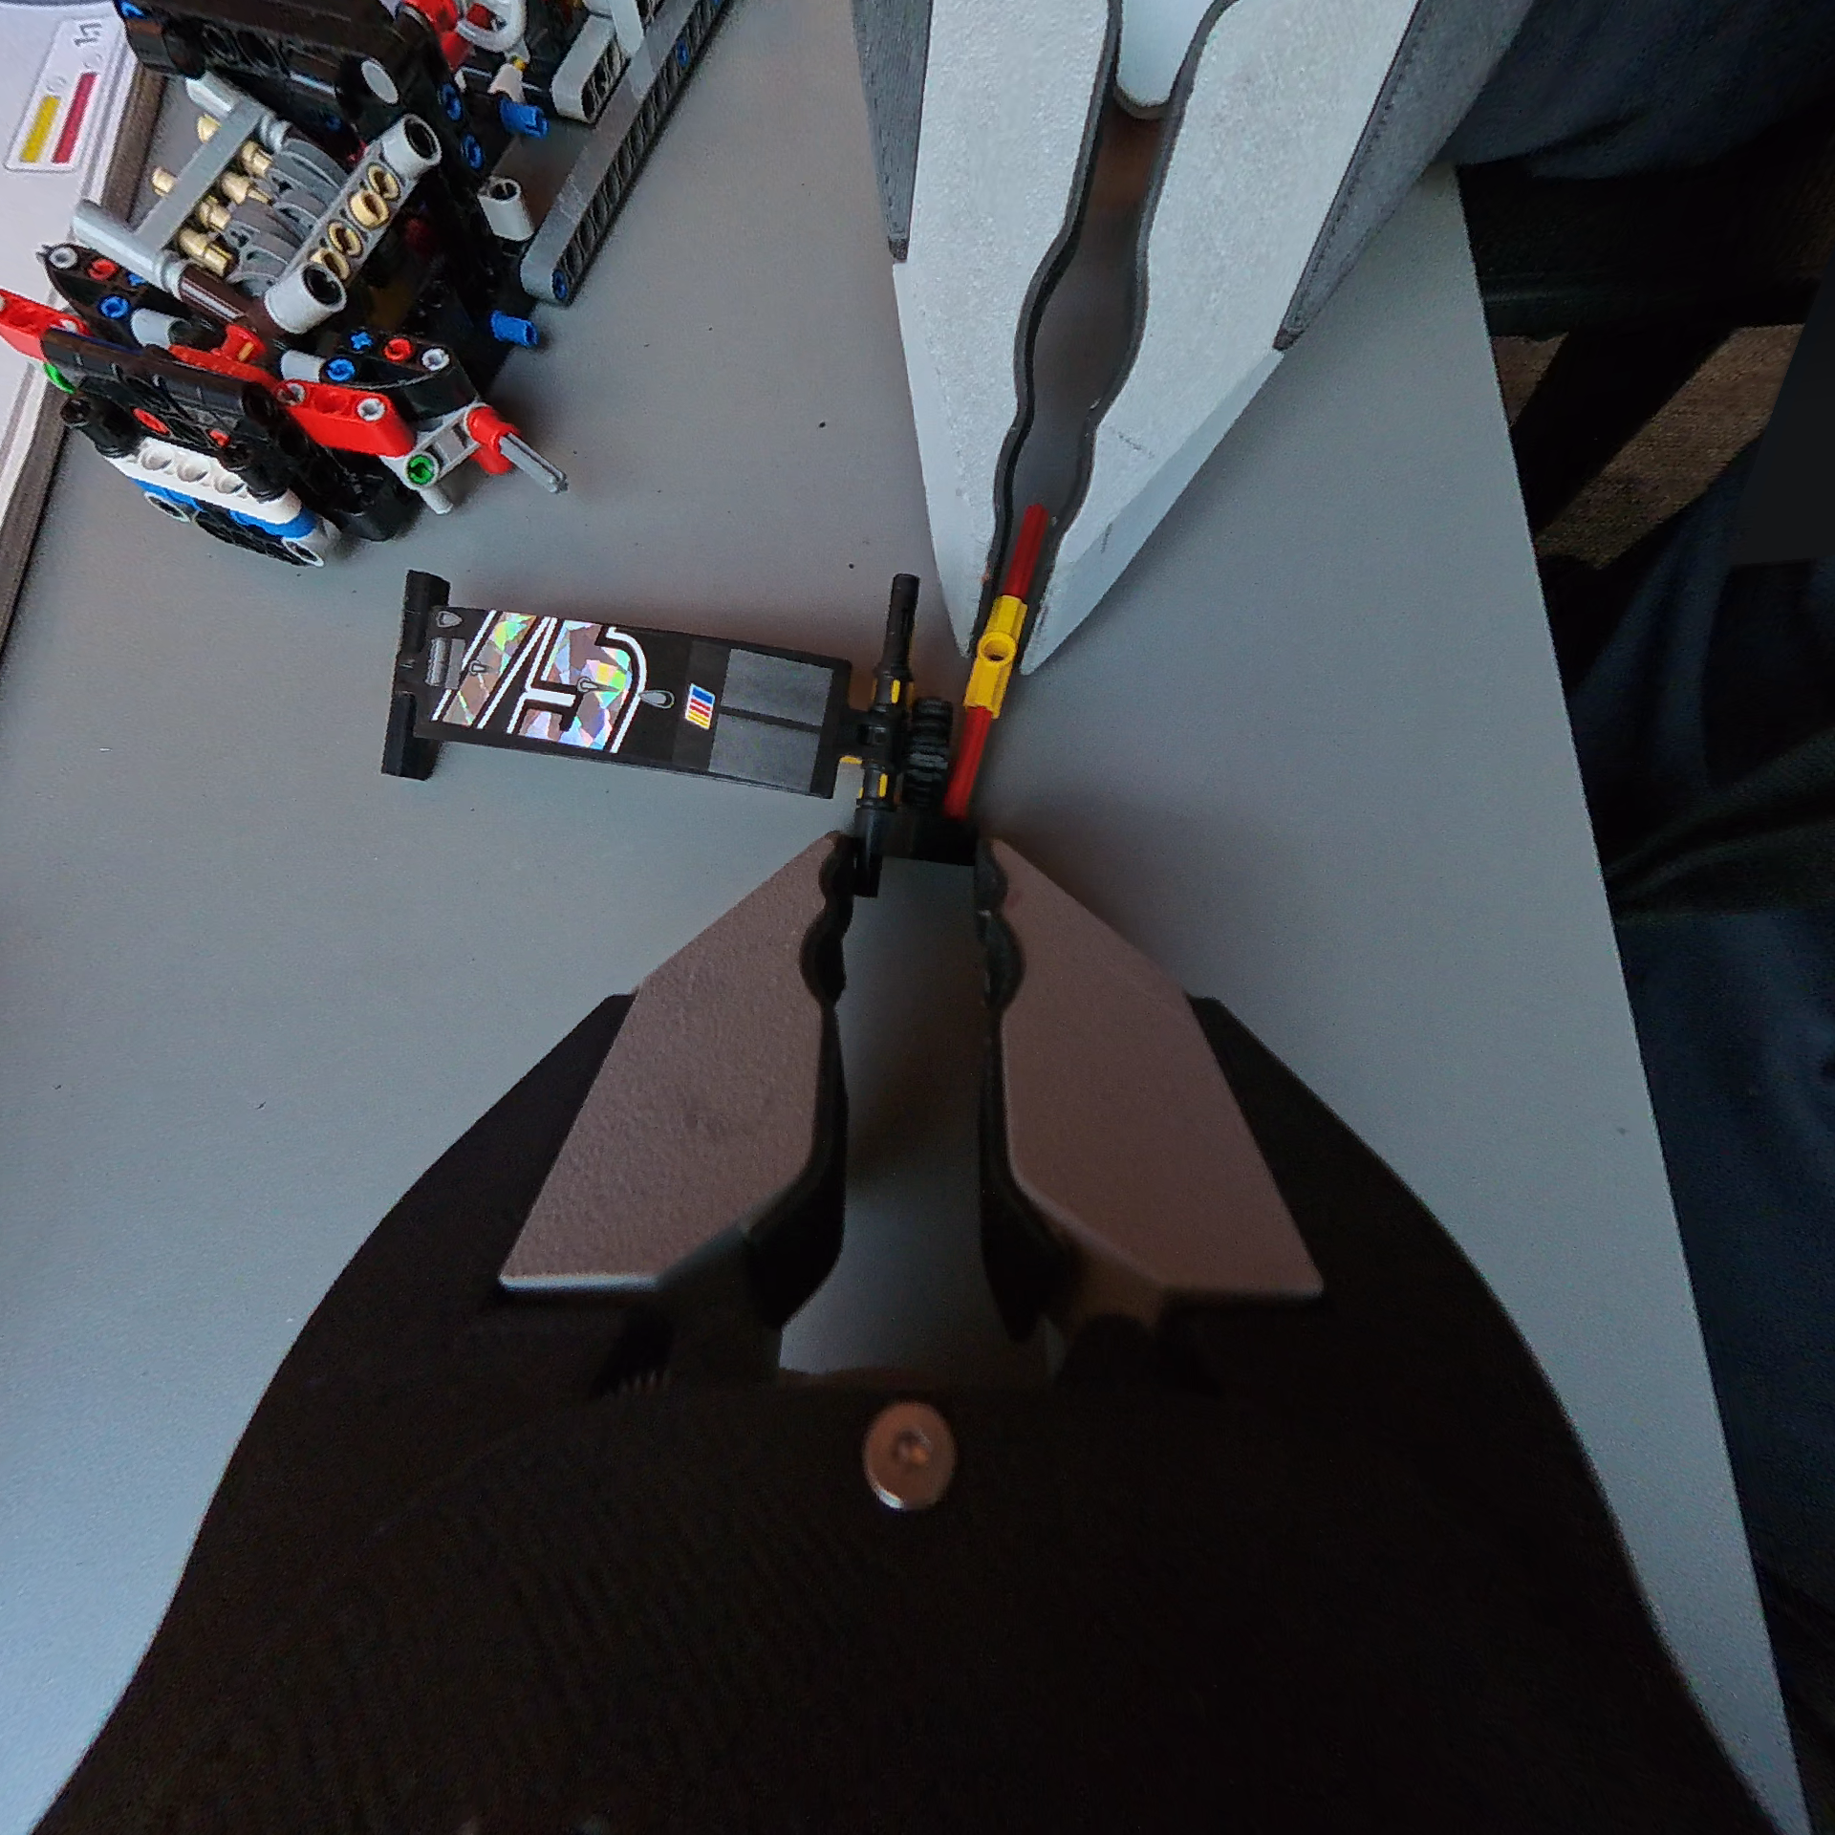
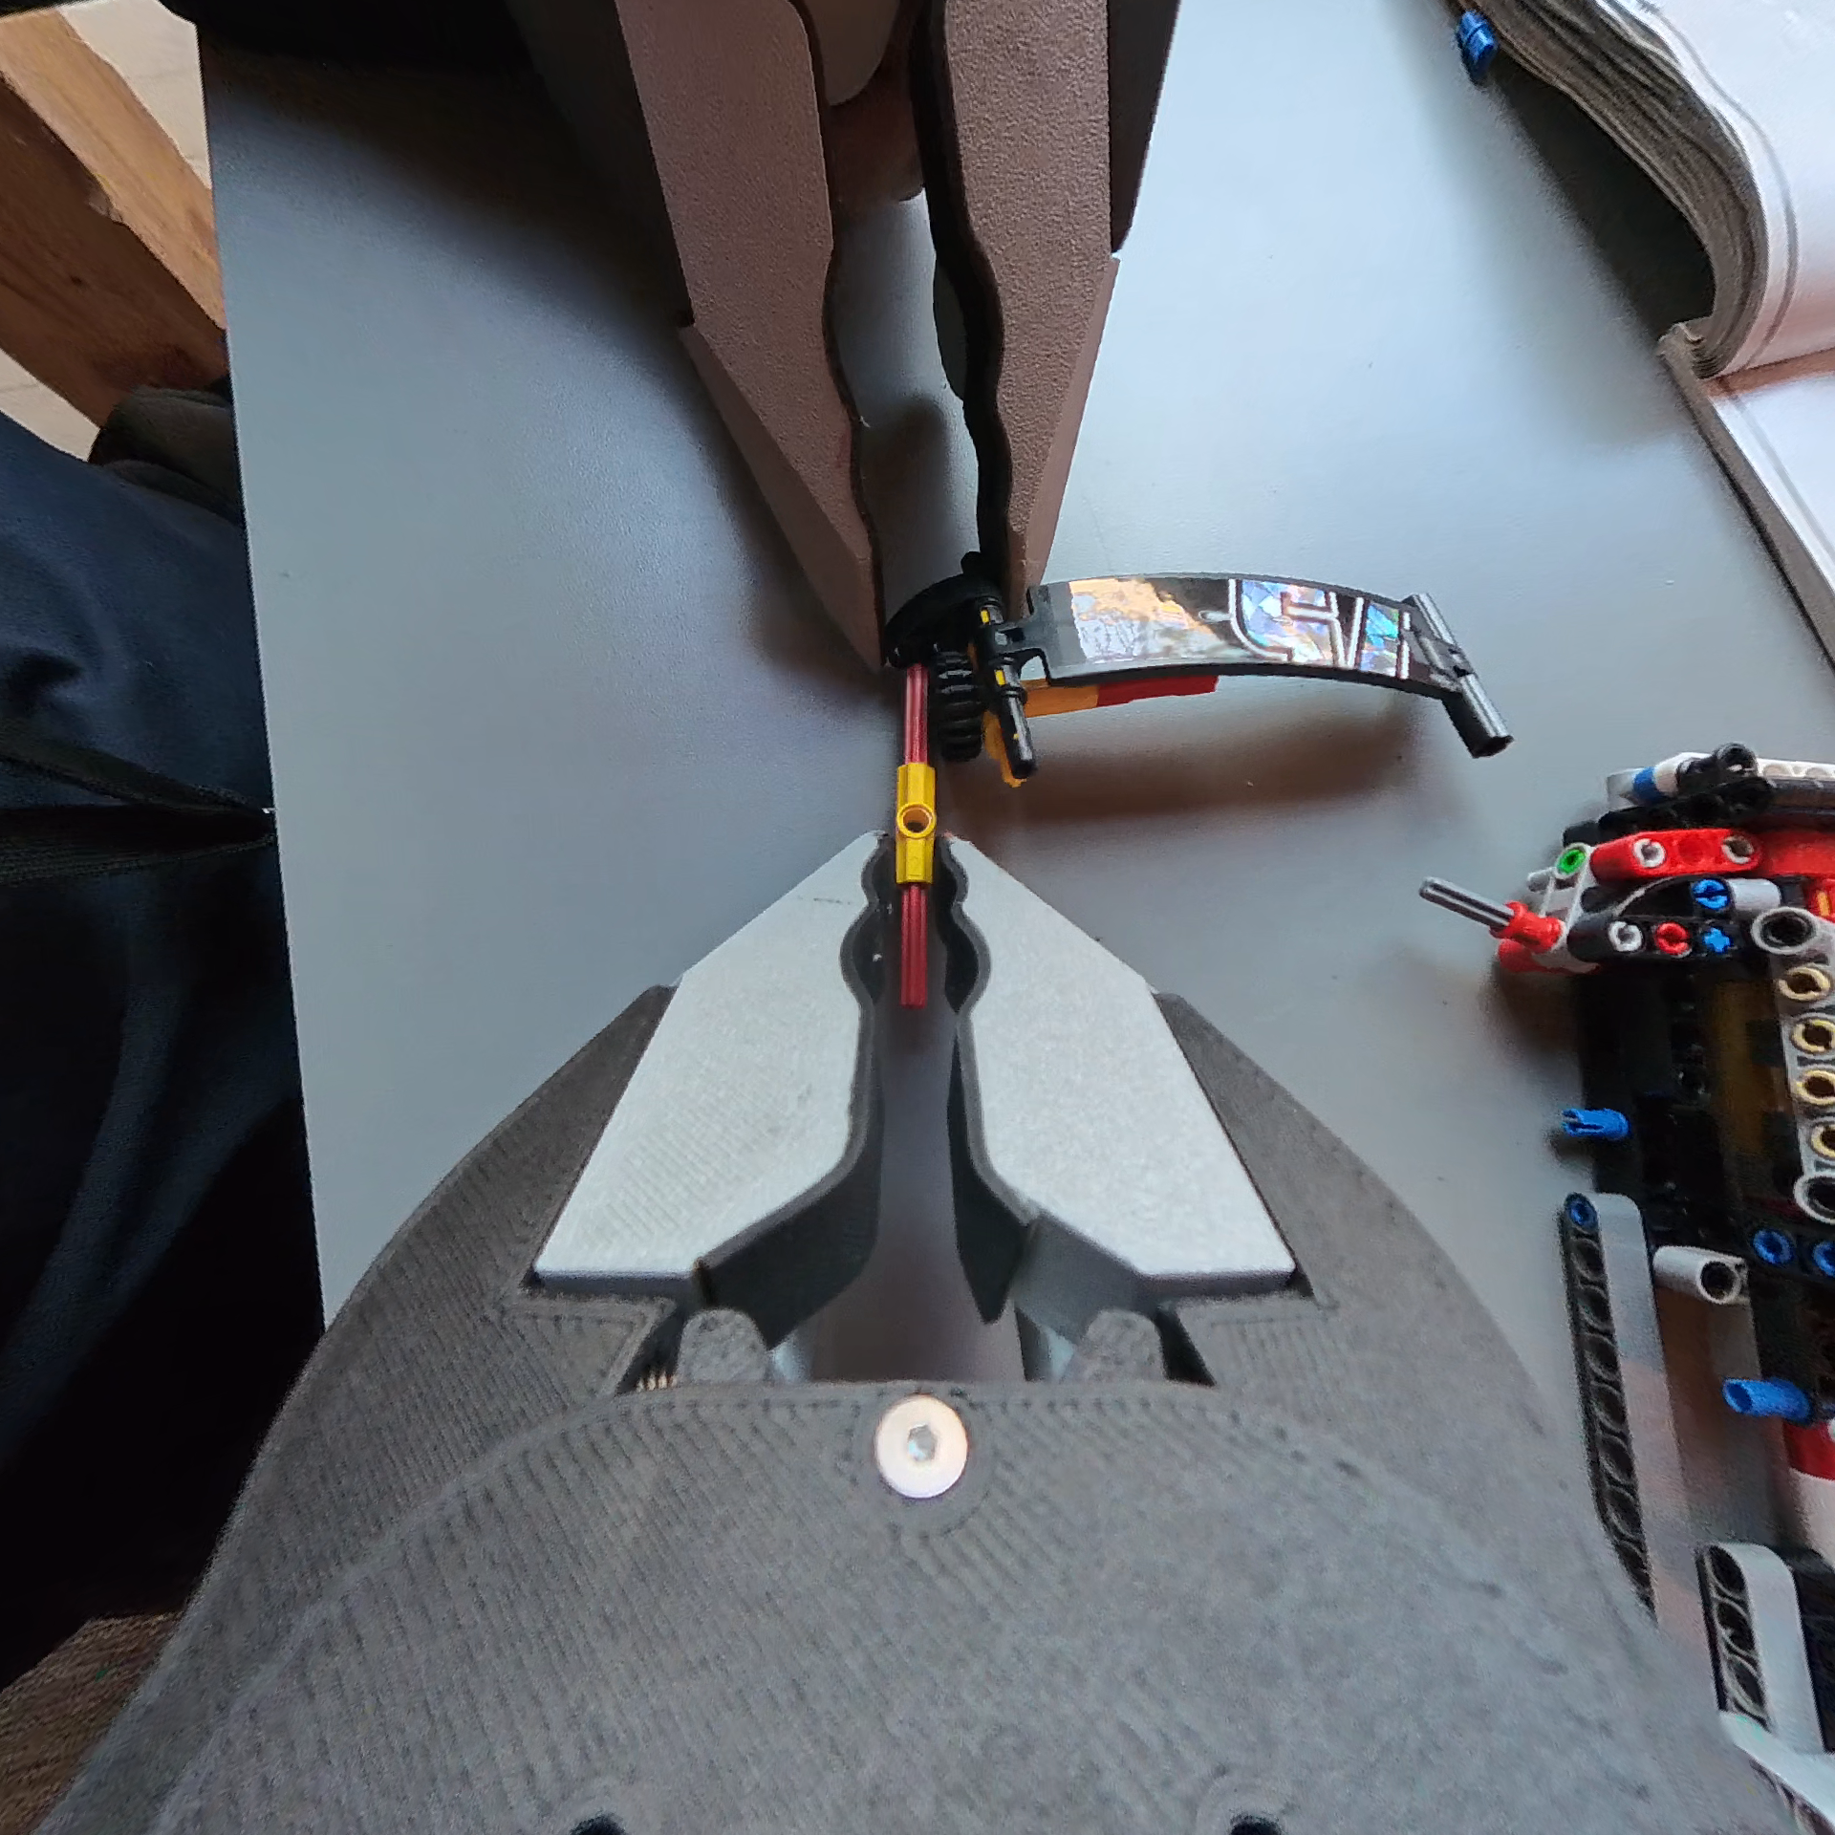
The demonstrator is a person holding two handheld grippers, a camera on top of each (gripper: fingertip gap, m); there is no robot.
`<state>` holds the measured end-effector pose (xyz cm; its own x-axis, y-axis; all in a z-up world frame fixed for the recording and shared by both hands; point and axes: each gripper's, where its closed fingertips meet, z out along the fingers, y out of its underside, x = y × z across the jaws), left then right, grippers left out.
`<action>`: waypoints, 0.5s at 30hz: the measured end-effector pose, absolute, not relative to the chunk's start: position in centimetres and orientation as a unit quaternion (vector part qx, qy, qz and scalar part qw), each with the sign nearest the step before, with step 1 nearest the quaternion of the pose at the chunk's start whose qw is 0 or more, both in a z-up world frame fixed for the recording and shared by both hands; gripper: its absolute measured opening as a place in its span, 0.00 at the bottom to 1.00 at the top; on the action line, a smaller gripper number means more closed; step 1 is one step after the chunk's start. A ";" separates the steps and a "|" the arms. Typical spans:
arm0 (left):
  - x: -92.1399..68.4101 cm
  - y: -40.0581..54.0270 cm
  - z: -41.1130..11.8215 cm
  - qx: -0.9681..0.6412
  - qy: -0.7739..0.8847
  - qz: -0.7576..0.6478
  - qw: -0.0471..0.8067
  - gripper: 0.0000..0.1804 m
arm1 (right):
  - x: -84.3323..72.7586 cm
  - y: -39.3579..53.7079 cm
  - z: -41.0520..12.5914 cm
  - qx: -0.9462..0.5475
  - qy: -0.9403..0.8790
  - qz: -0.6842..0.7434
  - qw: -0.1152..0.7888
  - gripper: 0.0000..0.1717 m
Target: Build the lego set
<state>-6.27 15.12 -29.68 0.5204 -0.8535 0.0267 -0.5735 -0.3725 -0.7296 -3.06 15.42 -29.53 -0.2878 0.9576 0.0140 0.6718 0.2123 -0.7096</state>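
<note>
Over a grey table (image 2: 496,496), the right gripper (image 2: 915,844) pinches a red axle (image 2: 913,943) threaded through a yellow connector (image 2: 915,824), its grey fingertips (image 2: 794,953) closed around both. Opposite, the brown left gripper (image 2: 948,626) clamps the black hub of a small assembly with a black gear (image 2: 955,700) and a curved black panel (image 2: 1221,621) bearing holographic stickers. A partly built brick model (image 2: 1708,993) sits at right, an open booklet (image 2: 1688,149) beyond.
</note>
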 end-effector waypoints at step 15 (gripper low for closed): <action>-6.1 15.0 -29.4 -0.801 0.443 -0.215 0.342 0.12 | -3.2 15.0 -29.1 -0.543 -0.749 0.294 0.240 0.03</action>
